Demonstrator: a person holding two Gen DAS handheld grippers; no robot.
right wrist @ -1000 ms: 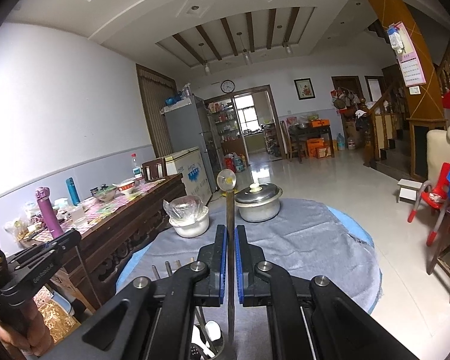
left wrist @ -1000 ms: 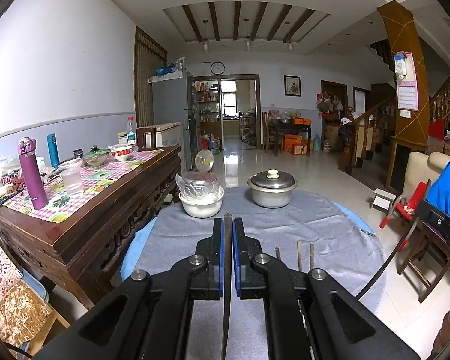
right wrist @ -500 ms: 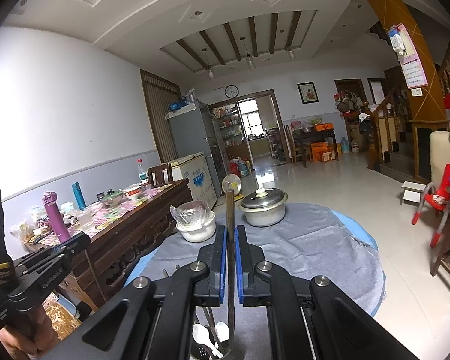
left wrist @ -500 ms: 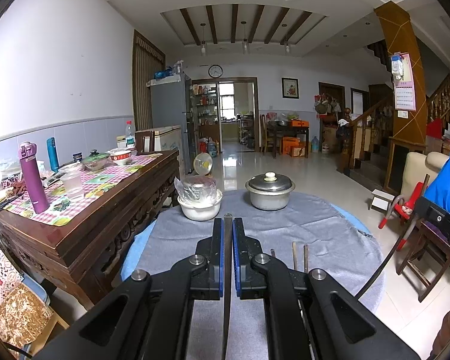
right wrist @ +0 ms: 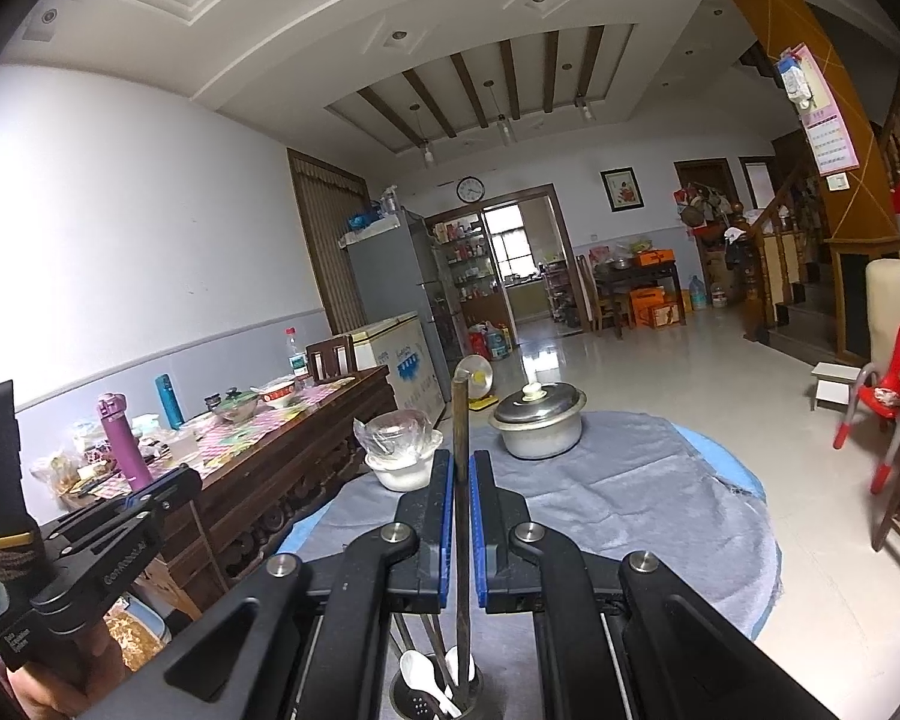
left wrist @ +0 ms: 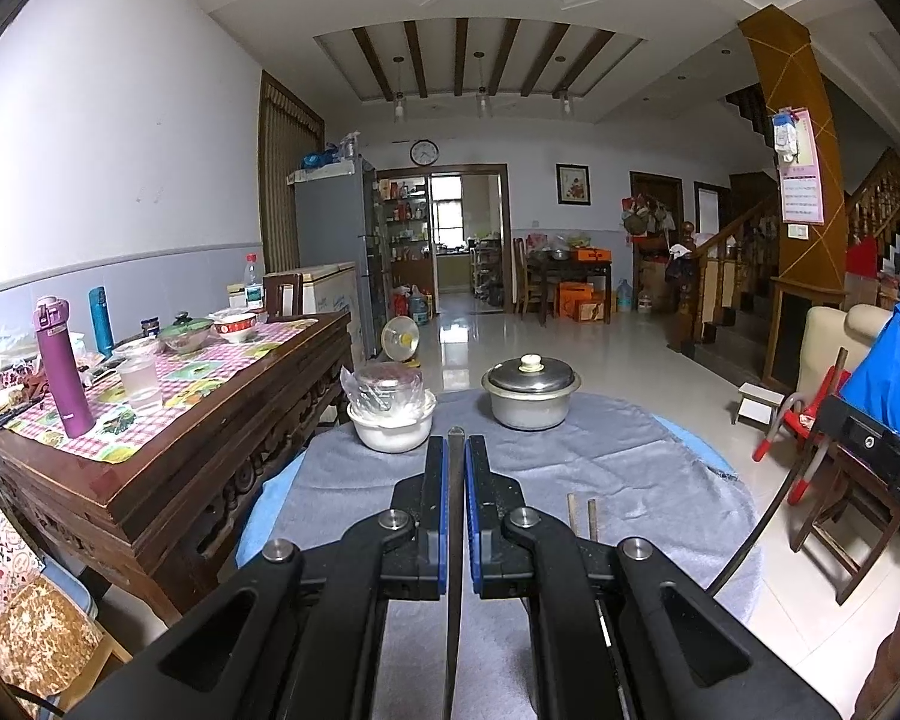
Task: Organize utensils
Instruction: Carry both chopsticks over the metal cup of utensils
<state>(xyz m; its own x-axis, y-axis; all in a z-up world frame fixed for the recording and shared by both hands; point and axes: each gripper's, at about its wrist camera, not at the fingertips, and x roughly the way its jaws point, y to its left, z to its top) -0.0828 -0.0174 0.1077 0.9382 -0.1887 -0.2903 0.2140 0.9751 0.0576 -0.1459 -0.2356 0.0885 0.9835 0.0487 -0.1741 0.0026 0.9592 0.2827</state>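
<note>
My left gripper (left wrist: 453, 450) is shut on a thin dark utensil handle (left wrist: 453, 540) that stands upright between its blue pads, above the grey cloth (left wrist: 630, 468). Two wooden chopstick tips (left wrist: 582, 516) stick up just right of it. My right gripper (right wrist: 462, 468) is shut on a brown chopstick (right wrist: 461, 480) that stands upright, its lower end in a metal utensil holder (right wrist: 438, 693) with white spoons (right wrist: 420, 669). The left gripper also shows at the left of the right wrist view (right wrist: 144, 504).
A white bowl with a plastic-wrapped bowl on it (left wrist: 393, 420) and a lidded metal pot (left wrist: 531, 399) stand at the far side of the round table. A wooden sideboard (left wrist: 150, 450) with bottles and dishes stands to the left. Chairs (left wrist: 810, 456) stand to the right.
The right gripper has risen and tilted upward with the chopstick, so the holder and spoons sit lower in view. The left gripper has stayed nearly still.
</note>
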